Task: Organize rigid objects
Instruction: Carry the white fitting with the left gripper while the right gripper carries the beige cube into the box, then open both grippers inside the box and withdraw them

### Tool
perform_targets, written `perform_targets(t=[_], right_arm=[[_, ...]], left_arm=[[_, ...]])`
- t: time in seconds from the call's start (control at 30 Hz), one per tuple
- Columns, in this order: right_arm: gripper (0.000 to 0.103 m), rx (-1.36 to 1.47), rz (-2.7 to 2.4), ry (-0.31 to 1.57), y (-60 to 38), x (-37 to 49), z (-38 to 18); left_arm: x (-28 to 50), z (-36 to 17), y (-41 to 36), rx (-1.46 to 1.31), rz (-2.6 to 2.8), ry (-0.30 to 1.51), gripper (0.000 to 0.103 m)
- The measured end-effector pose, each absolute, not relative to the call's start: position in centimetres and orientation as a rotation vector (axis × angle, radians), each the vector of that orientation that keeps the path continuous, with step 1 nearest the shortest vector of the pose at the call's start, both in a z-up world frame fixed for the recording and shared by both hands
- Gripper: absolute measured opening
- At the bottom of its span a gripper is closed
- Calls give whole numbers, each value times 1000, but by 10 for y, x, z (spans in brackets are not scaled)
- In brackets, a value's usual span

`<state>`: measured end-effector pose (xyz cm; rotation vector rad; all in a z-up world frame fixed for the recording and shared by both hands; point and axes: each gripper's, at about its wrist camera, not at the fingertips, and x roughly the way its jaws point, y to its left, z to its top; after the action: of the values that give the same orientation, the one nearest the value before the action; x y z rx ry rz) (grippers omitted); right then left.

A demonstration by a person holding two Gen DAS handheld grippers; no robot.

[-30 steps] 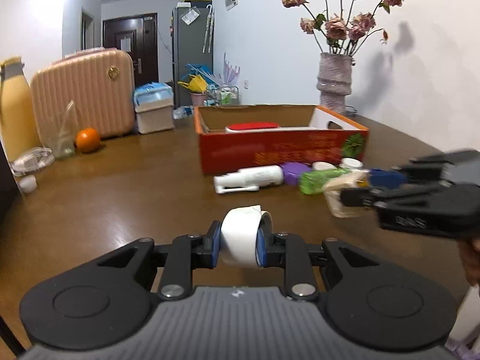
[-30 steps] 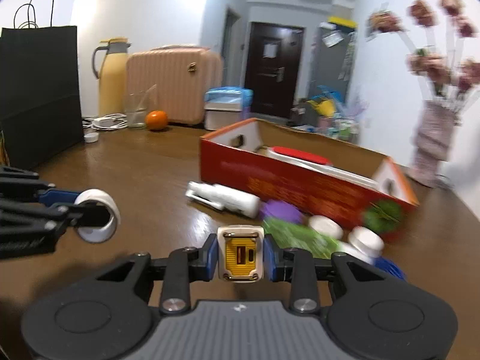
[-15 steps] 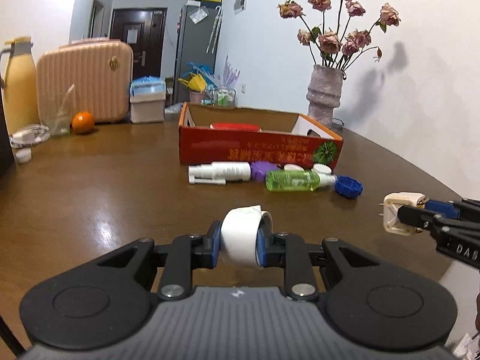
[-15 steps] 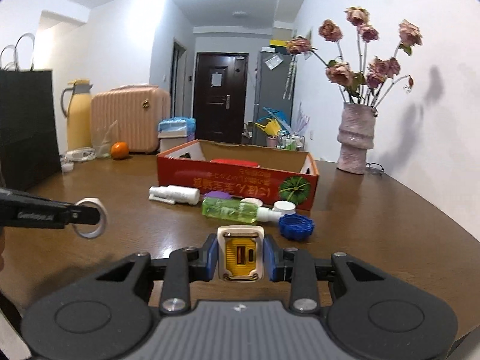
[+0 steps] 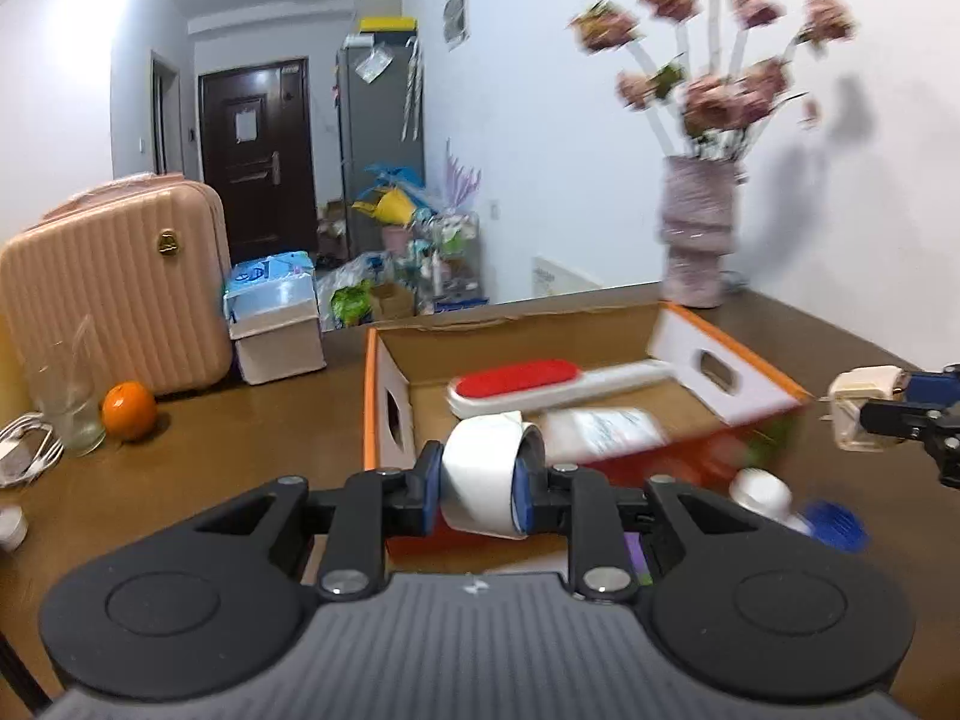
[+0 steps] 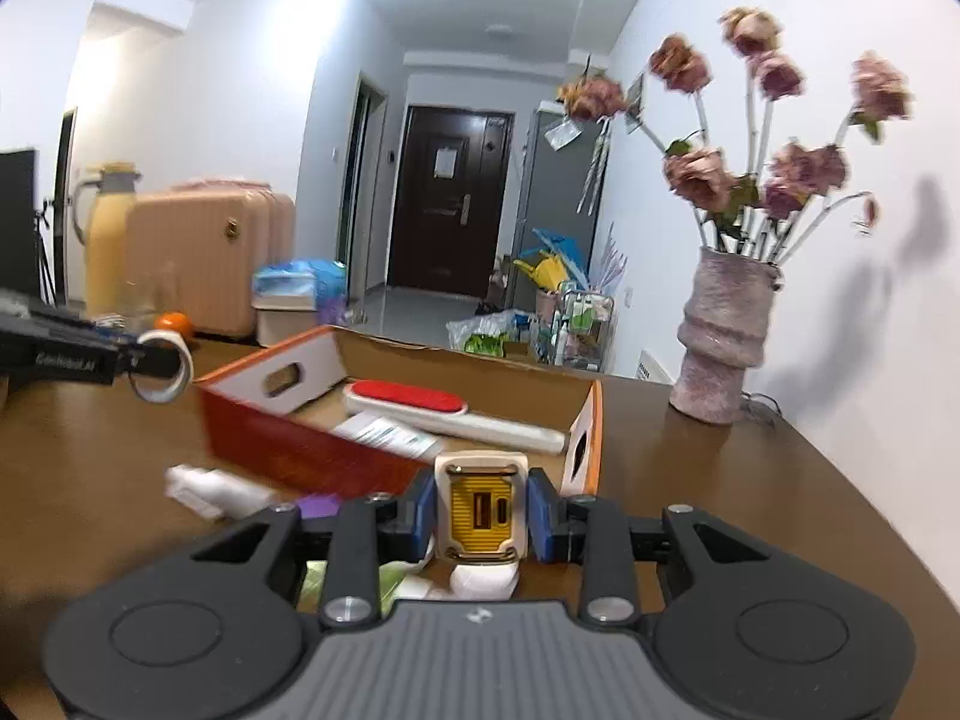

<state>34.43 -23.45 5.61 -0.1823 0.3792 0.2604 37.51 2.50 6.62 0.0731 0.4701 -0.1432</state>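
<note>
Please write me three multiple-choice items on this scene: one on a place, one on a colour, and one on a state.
1. Where does the brush with the white handle lie?
A. Inside the cardboard box
B. On the suitcase
C. In the vase

2. What colour is the face of the charger, around its ports?
A. Green
B. Yellow
C. Black

3. What is the left gripper doing?
A. Standing open and empty
B. Shut on an orange
C. Shut on the roll of tape

Answers:
1 A: the brush rests on the floor of the cardboard box.
2 B: the charger in the right gripper shows a yellow face.
3 C: the left gripper has its blue pads pressed on both sides of the roll of tape.
</note>
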Motion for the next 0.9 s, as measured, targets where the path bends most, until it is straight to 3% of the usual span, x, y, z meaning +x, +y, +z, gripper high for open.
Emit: perform_targets(t=[0.23, 0.43, 0.57, 0.67, 0.7, 0.73, 0.9], right_arm=[[31, -287, 303, 546, -218, 478, 45], [31, -489, 262, 631, -191, 563, 16], [36, -632, 313, 689, -174, 587, -5], [55, -624, 356, 665, -173, 582, -2], [63, -597, 376, 657, -175, 580, 1], [65, -568, 385, 654, -178, 581, 5], [65, -543, 359, 638, -187, 582, 22]], left_arm=[[515, 51, 34, 41, -144, 641, 23], [579, 29, 27, 103, -119, 756, 24], [592, 18, 27, 103, -125, 803, 45], [590, 19, 27, 106, -134, 783, 58], [589, 20, 27, 105, -139, 778, 59], [589, 21, 27, 102, -138, 775, 59], [586, 28, 26, 101, -127, 769, 65]])
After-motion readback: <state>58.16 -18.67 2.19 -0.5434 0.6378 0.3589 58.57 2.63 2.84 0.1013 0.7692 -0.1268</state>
